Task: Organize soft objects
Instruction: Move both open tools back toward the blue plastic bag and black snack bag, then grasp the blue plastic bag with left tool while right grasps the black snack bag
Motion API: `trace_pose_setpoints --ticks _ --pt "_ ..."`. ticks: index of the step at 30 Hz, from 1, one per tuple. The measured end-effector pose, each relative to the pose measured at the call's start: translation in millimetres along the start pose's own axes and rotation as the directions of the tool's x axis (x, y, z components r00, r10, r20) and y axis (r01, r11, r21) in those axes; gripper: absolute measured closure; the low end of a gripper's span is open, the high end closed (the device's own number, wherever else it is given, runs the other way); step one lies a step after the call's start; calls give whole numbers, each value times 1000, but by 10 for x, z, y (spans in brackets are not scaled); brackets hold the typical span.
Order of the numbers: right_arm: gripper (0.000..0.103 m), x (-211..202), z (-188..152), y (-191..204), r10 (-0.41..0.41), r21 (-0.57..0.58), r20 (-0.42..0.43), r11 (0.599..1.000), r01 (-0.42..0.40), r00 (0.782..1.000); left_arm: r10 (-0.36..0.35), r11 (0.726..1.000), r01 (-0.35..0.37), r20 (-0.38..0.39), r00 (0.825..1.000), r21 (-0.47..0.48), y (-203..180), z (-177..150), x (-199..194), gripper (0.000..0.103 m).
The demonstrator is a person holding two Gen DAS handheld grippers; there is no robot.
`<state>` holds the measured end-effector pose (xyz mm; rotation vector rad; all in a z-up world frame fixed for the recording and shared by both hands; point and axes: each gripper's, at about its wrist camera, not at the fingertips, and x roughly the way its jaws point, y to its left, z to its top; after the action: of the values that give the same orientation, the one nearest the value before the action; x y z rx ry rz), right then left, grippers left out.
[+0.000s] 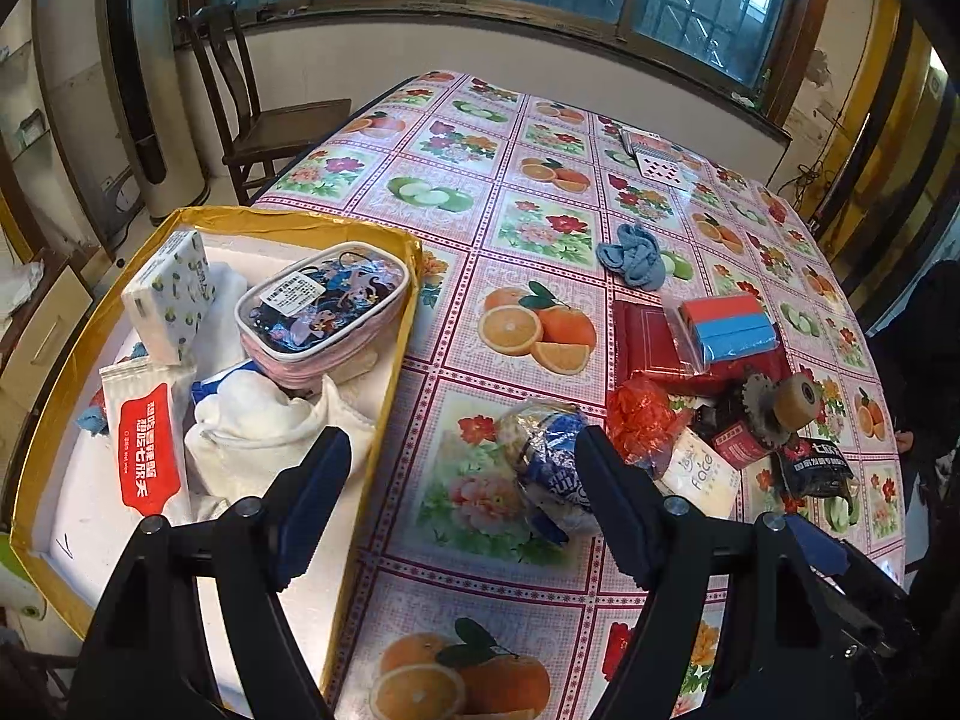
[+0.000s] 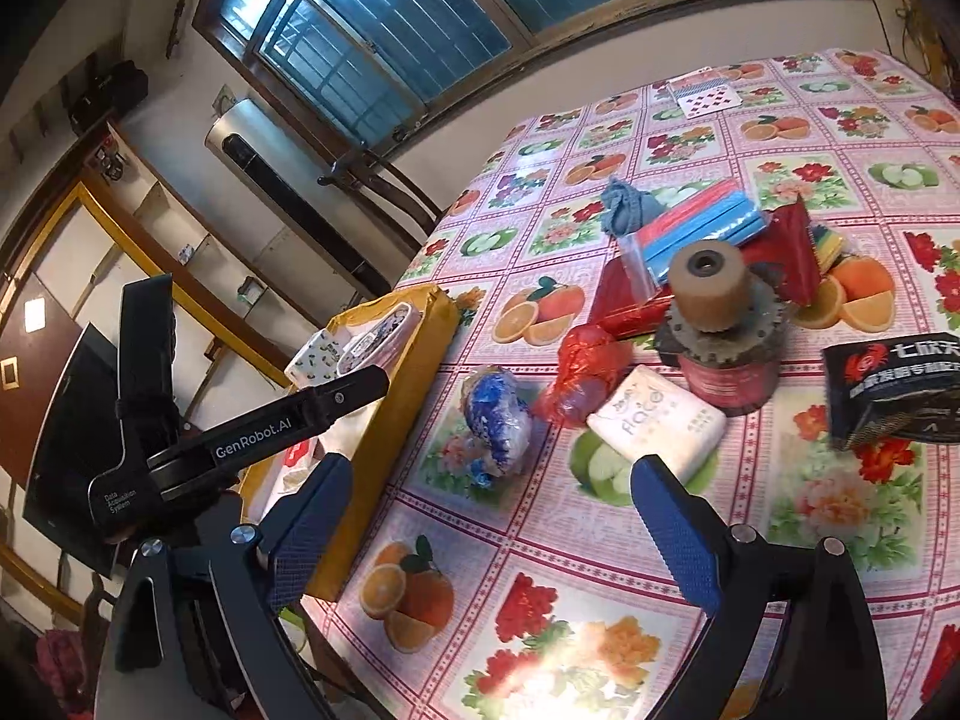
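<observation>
My left gripper [image 1: 465,498] is open and empty, straddling the right wall of a yellow-rimmed box [image 1: 396,360]. Inside the box lie a white cloth [image 1: 264,426], a patterned tissue pack [image 1: 171,294], a clear cartoon pouch [image 1: 324,300] and a red-labelled wipes pack [image 1: 147,456]. A crumpled blue-and-white bag [image 1: 546,462] rests on the table just ahead of the right finger. My right gripper [image 2: 492,534] is open and empty above the table, short of that bag [image 2: 498,420] and a white tissue pack [image 2: 657,426]. A blue cloth [image 2: 627,204] lies farther back.
A red plastic bag [image 2: 582,378], a red packet [image 1: 654,342], bagged blue-and-red sponges [image 2: 702,228], a gear with a tan roller [image 2: 711,288] on a red tin, and a black packet [image 2: 894,390] crowd the right. Playing cards [image 1: 657,165] lie far back. A wooden chair [image 1: 264,126] stands beyond the table.
</observation>
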<state>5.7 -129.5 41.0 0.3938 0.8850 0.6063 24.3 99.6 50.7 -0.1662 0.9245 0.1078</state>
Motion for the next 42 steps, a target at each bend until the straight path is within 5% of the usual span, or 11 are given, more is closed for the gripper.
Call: trace_pose_setpoints --ticks 7,25,30,34,42 --pt "3 -296 -82 -165 -78 -26 68 996 80 995 38 999 -40 64 997 30 -256 -183 5 26" --pt "3 -423 -151 -430 -95 7 71 995 95 993 85 993 -93 96 992 71 -474 -310 74 26" --pt "3 -468 -111 -485 -111 13 70 994 111 991 -10 1000 10 -22 1000 7 -331 -188 214 26" --pt "3 -519 -74 -550 -116 20 67 993 115 991 -142 987 124 -187 972 -105 -179 -93 465 26" --pt "3 -661 154 -793 -186 -3 56 983 186 981 -138 983 101 -255 957 -152 -243 -60 693 26"
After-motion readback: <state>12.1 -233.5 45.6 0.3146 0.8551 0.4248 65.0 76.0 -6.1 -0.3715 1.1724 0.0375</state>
